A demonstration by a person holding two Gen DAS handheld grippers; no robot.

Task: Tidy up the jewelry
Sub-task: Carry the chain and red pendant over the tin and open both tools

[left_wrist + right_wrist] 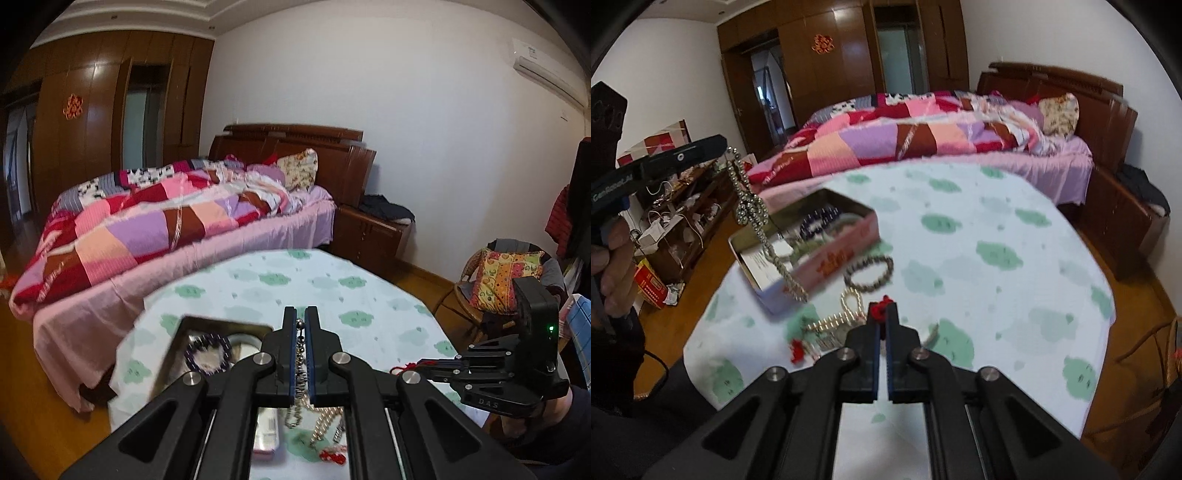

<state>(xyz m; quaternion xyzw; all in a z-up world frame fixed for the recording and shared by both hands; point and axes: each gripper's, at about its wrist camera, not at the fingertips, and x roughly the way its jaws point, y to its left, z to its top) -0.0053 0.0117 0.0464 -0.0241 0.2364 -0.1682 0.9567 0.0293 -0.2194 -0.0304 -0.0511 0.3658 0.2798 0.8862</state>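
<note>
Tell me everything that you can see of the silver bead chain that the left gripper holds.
The silver bead chain looks like metal, made of small shiny round balls in several strands. The left gripper is shut on its top end, beads showing between the fingers. It hangs down loosely, bunches into a knot midway, then thins to a strand whose lower end reaches the near corner of the pink tin box. Blur hides whether it touches the box.
</note>
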